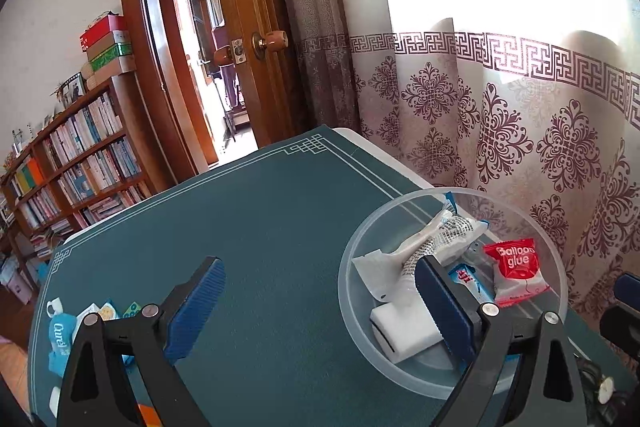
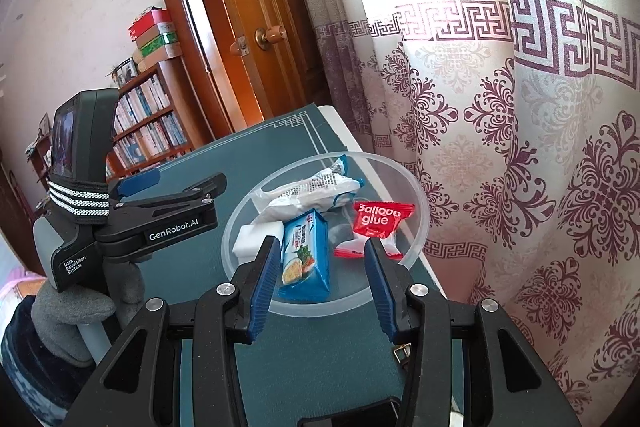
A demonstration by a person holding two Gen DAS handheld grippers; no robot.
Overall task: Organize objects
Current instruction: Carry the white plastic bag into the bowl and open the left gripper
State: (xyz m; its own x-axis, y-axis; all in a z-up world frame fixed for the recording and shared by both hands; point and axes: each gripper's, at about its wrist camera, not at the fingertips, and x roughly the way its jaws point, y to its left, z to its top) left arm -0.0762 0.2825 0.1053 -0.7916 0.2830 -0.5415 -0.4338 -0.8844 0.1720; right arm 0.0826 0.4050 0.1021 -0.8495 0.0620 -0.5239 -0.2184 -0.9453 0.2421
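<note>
Your clear bowl (image 2: 416, 227) on the green table (image 1: 260, 227) holds a red glue packet (image 2: 378, 221), blue packet (image 2: 306, 255) and white block (image 1: 404, 331). Both grippers, left (image 1: 320, 307) and right (image 2: 324, 273), gape empty. Only your left view shows packets (image 1: 60, 335) by the table edge.

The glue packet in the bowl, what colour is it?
Red with white lettering, over a white lower part. The glue packet in the bowl shows best in the left wrist view.

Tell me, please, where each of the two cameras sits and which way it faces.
Left wrist: on the left gripper, facing over the table toward door and bookshelf; its open fingers show.
Right wrist: on the right gripper, facing the bowl; its fingers, the left gripper and a gloved hand show.
Shared: bowl, Balloon glue packet.
</note>
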